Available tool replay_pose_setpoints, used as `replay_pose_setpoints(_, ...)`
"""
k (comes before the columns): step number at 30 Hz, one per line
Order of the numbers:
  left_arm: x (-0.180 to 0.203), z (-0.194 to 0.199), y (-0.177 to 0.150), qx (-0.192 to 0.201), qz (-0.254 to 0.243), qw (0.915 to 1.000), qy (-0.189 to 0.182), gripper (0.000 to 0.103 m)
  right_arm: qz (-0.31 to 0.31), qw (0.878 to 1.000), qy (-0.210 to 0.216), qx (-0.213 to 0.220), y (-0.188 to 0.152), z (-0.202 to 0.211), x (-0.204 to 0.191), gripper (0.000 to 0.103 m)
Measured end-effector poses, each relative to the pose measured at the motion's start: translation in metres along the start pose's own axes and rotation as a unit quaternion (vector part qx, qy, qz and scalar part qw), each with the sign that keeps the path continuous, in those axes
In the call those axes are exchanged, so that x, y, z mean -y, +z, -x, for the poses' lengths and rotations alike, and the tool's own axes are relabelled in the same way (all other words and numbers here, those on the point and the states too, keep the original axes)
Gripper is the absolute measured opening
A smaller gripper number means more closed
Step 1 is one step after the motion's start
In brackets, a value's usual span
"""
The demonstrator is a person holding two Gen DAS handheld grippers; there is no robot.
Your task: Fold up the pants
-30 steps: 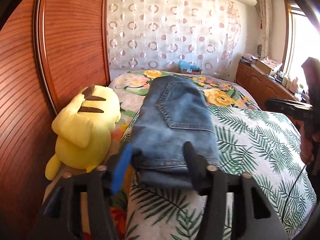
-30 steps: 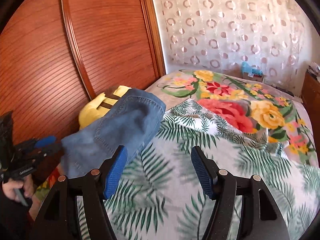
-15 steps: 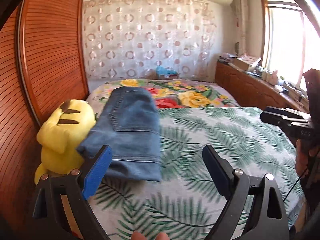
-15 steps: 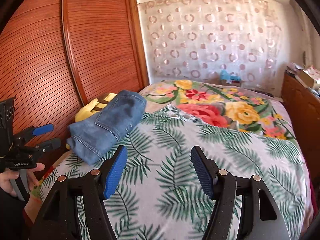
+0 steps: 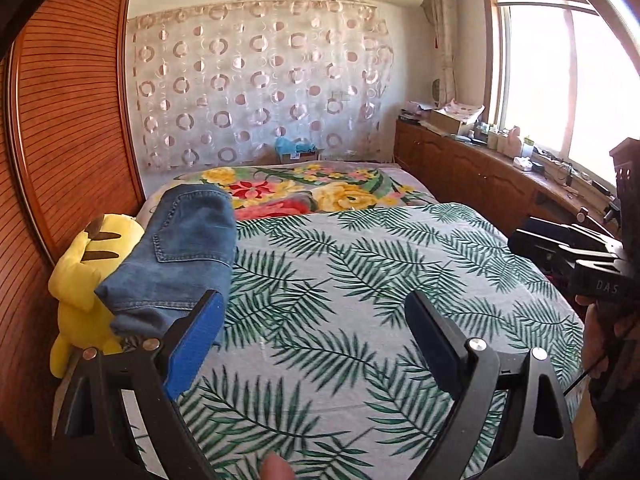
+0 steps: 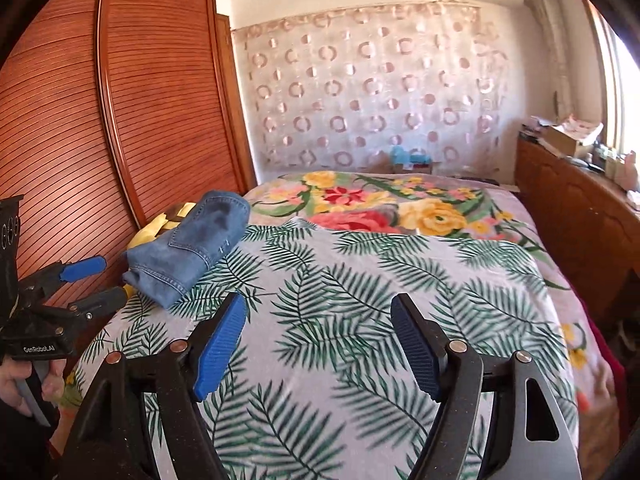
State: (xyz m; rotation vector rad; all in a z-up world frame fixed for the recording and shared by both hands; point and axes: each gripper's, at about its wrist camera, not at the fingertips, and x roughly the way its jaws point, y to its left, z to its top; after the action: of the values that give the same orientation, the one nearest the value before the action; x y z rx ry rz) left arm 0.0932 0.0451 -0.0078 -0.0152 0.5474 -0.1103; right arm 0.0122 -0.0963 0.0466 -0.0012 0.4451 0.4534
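One folded pants (image 5: 180, 256) bundle, yellow plush (image 5: 86, 276) clearer from left wrist

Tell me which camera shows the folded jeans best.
The left wrist view: the jeans lie close, with pocket and seams plain beside the yellow plush toy. In the right wrist view the jeans look smaller, off to the left, mostly hiding the toy.

i see a slatted wooden wardrobe (image 6: 120, 120), a circle-patterned curtain (image 5: 256, 84) on the far wall, a bright window (image 5: 560, 80) over low cabinets (image 5: 460, 172).
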Motion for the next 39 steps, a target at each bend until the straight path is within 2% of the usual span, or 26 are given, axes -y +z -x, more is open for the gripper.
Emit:
replay_pose_setpoints(5,0.015,0.006,0.001,-0.007,0.003,1.0,0.0,0.092,-0.002,1.0,-0.01,0.007,-0.006,0.029,-0.001,0.077)
replay_pose_setpoints(7,0.02,0.011,0.002,0.0,0.002,1.0,-0.009,0.092,-0.001,1.0,-0.015,0.011,-0.008,0.04,-0.002,0.077)
replay_pose_setpoints(14,0.03,0.032,0.013,0.025,-0.002,0.9997,-0.002,0.092,-0.006,0.998,-0.049,0.042,-0.004,0.077,-0.006,0.077)
replay_pose_setpoints(20,0.034,0.045,0.022,0.04,-0.008,0.9991,0.01,0.092,-0.006,0.996,-0.061,0.057,-0.01,0.099,-0.014,0.077)
replay_pose_setpoints(39,0.033,0.054,0.025,0.053,0.002,0.9985,0.013,0.092,-0.008,0.996,-0.064,0.061,-0.01,0.092,-0.007,0.077)
